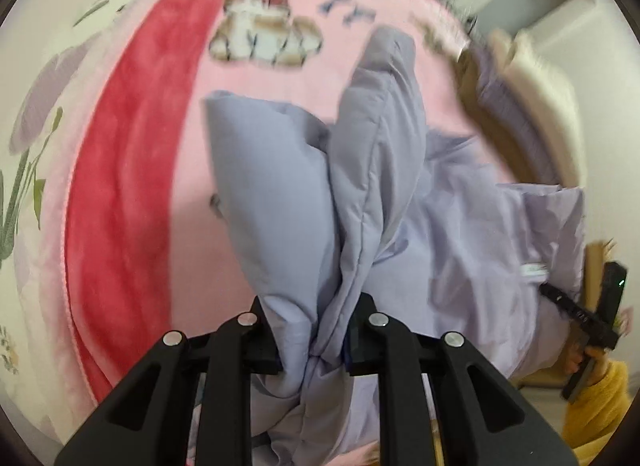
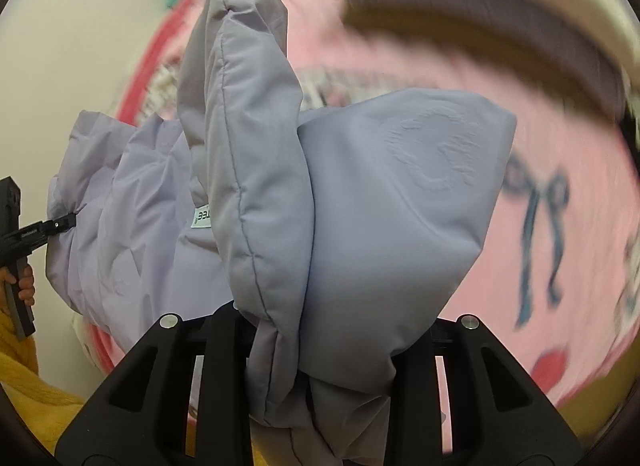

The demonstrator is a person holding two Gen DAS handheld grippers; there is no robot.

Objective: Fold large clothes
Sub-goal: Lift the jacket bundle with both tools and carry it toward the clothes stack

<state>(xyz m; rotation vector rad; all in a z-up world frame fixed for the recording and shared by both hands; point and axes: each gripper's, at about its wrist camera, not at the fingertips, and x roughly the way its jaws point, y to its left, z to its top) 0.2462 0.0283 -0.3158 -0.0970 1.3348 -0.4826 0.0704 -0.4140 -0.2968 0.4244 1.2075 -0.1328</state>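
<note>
A pink fleece blanket with a red border (image 1: pixel 132 169) is spreading below, and above it a puffy lilac padded jacket (image 1: pixel 376 169) is hanging bunched, the left gripper (image 1: pixel 314 340) and the right gripper (image 2: pixel 316 350) each clamping narrowly on its fabric

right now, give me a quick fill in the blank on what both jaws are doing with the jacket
1. The left gripper is shut on a bunch of the ____ padded jacket.
2. The right gripper is ____ on the same jacket.
3. Under the jacket lies a ____ blanket with a red border.
4. The person's sleeve is ____.

Missing words: lilac; shut; pink; yellow
</note>
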